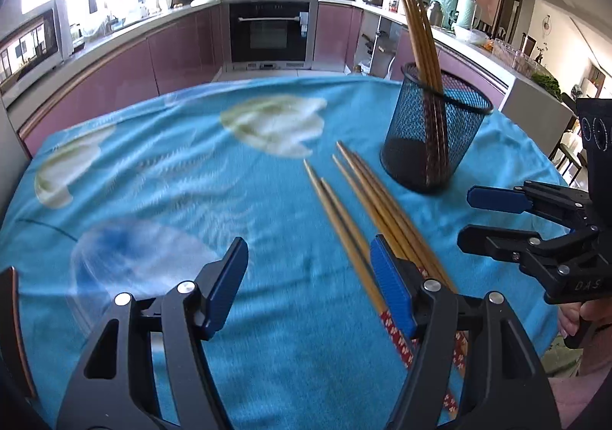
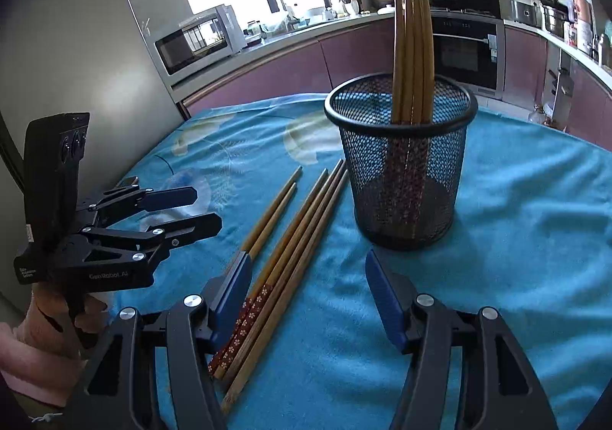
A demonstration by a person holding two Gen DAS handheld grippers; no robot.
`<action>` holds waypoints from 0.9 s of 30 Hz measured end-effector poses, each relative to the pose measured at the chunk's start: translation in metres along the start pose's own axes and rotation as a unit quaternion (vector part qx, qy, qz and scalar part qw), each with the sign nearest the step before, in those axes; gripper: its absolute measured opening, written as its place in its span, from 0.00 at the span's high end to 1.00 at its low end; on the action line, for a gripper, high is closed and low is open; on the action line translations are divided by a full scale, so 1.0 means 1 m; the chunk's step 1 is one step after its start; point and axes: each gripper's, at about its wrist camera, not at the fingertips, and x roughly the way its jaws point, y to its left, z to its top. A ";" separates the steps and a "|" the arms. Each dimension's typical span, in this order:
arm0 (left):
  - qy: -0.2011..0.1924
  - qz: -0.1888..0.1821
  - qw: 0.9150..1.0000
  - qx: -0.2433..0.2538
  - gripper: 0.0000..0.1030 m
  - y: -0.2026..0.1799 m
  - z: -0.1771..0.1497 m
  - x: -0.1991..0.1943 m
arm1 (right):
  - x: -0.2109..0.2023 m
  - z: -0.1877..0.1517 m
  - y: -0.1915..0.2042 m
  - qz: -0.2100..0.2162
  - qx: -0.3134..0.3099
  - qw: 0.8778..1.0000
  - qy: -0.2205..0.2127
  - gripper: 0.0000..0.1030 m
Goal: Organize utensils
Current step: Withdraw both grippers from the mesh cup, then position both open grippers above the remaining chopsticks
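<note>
Several wooden chopsticks (image 1: pixel 363 208) (image 2: pixel 298 223) with red flower-patterned ends lie loose on the blue tablecloth. A black mesh holder (image 1: pixel 436 139) (image 2: pixel 401 162) stands upright just beyond them, with several chopsticks (image 1: pixel 420 32) (image 2: pixel 413 47) upright in it. My left gripper (image 1: pixel 308 288) (image 2: pixel 206 210) is open, low over the cloth; the loose chopsticks run under its right finger (image 1: pixel 390 288). My right gripper (image 2: pixel 306 288) (image 1: pixel 468 217) is open too, and the patterned ends lie beside its left finger (image 2: pixel 233 288). Neither gripper's pads press on anything.
The round table's blue floral cloth (image 1: pixel 153 181) (image 2: pixel 535 219) drops off at the far edge. Kitchen counters, an oven (image 1: pixel 273 32) and a microwave (image 2: pixel 199 39) stand beyond. A person's hand (image 2: pixel 49 319) holds the left gripper's handle.
</note>
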 end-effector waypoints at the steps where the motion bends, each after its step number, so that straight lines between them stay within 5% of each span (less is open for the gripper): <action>1: 0.003 -0.001 1.000 -0.002 0.36 -0.001 -0.003 0.002 | 0.003 -0.002 0.002 -0.005 0.000 1.000 0.004 0.42; 27: 0.034 -0.001 0.999 0.007 0.37 -0.015 -0.014 0.018 | 0.022 -0.007 0.013 -0.037 -0.017 0.999 0.032 0.57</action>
